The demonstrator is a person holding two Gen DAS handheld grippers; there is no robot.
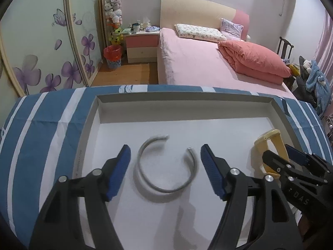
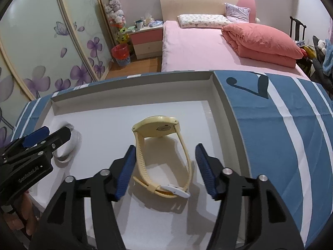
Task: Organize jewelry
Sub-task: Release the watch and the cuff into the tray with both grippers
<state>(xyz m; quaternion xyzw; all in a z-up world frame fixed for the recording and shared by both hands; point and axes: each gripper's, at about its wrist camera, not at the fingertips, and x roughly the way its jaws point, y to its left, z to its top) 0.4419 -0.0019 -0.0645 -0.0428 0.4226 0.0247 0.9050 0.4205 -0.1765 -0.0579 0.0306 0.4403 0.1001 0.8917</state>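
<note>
Tray [image 1: 89,125]: shallow white box on the blue-striped cloth [image 1: 41,114].
Bangle [image 1: 166,164]: silver open cuff, flat mid-tray, between the left gripper's [image 1: 165,170] wide-spread, empty jaws.
Watch [image 2: 162,156]: cream, strap buckled, standing on edge toward the tray's right wall (right gripper [image 2: 164,168] spread around it, gripping nothing).

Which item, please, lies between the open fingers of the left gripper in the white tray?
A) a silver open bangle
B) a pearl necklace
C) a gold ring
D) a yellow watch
A: the left wrist view shows the silver open bangle lying flat on the white tray, between the spread pads of the left gripper.
</note>
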